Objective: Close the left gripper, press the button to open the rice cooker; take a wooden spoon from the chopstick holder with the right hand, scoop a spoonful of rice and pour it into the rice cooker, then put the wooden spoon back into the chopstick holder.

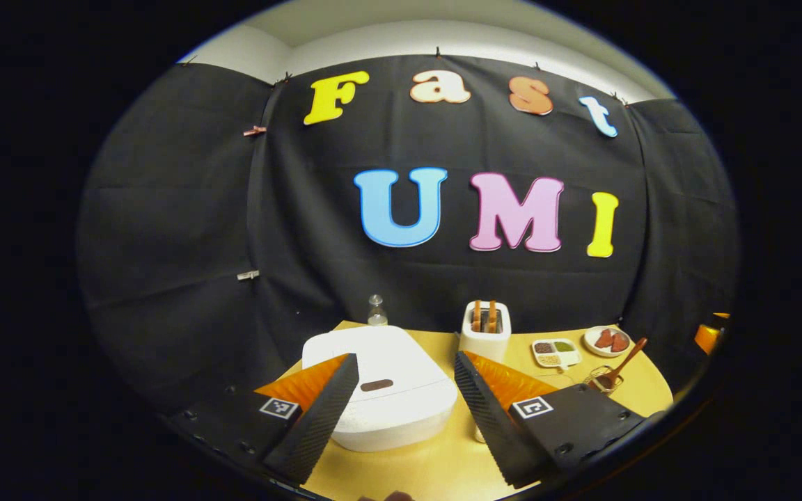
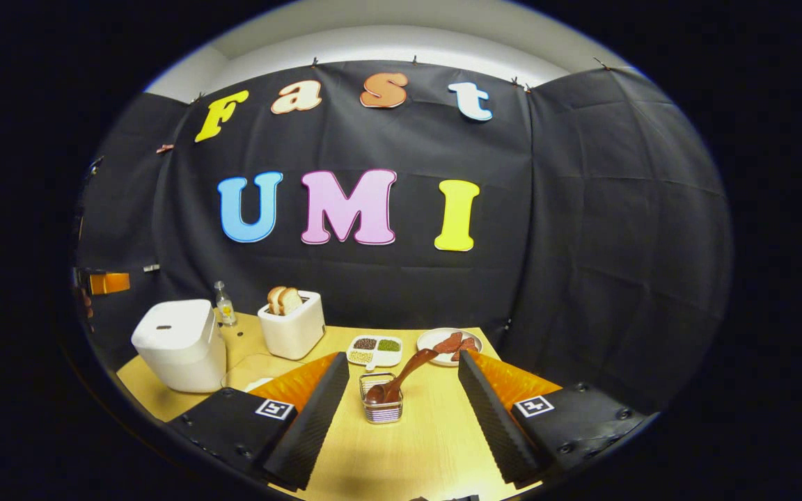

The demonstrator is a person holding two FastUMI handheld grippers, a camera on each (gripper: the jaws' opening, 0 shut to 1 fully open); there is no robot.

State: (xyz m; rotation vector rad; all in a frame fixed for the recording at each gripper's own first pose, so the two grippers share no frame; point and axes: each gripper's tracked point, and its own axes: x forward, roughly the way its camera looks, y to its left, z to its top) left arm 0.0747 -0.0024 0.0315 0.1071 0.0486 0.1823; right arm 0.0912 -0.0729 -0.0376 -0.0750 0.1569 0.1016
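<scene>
Both tools gaping — rice cooker (image 1: 380, 386) lid down.

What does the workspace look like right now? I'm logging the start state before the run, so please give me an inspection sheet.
Surface: yellow wooden table, bare at the front.
Job's things: white rice cooker, lid down; wooden spoon leaning in the wire chopstick holder; divided grain dish behind it.
Clutter: toaster with bread, plate of reddish pieces, small bottle.
Grippers: left hand-held gripper open, over the cooker; right hand-held gripper open, facing the holder.
Cables: nothing seen.
Surroundings: black cloth wall, pale ceiling above.
</scene>
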